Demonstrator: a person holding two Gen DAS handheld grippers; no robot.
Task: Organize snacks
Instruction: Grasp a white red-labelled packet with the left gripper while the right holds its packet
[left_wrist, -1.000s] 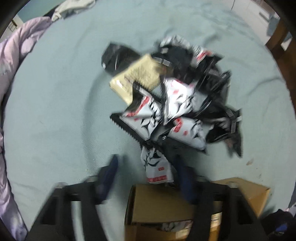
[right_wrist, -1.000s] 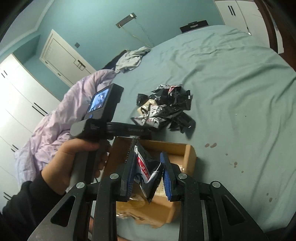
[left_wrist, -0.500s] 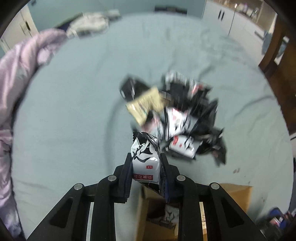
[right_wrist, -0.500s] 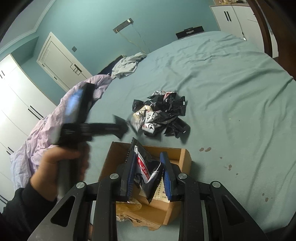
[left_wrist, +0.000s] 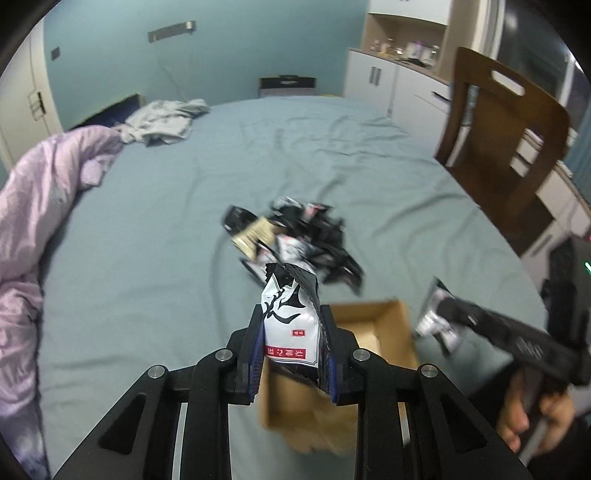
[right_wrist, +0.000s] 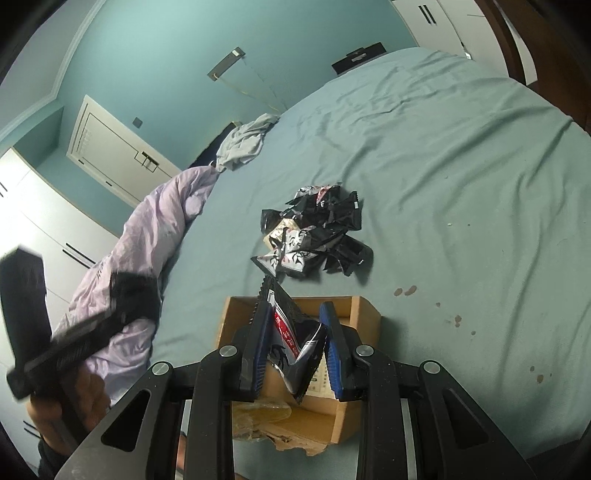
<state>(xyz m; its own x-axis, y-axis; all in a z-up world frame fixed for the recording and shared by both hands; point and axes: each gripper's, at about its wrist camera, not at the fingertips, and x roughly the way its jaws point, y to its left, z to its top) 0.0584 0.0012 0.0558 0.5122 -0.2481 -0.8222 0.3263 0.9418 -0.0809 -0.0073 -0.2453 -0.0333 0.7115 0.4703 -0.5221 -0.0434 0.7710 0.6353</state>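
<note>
Each gripper pinches a snack packet above the cardboard box (right_wrist: 364, 314): left gripper (left_wrist: 292, 354) a white packet (left_wrist: 290, 332), right gripper (right_wrist: 295, 354) a black packet (right_wrist: 295, 343).

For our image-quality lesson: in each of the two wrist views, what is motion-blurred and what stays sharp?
Left wrist view: the right gripper and the cardboard box smear, while the white snack packet between its own fingers is crisp. Right wrist view: the left gripper is smeared; the snack pile and black packet are sharp.
</note>
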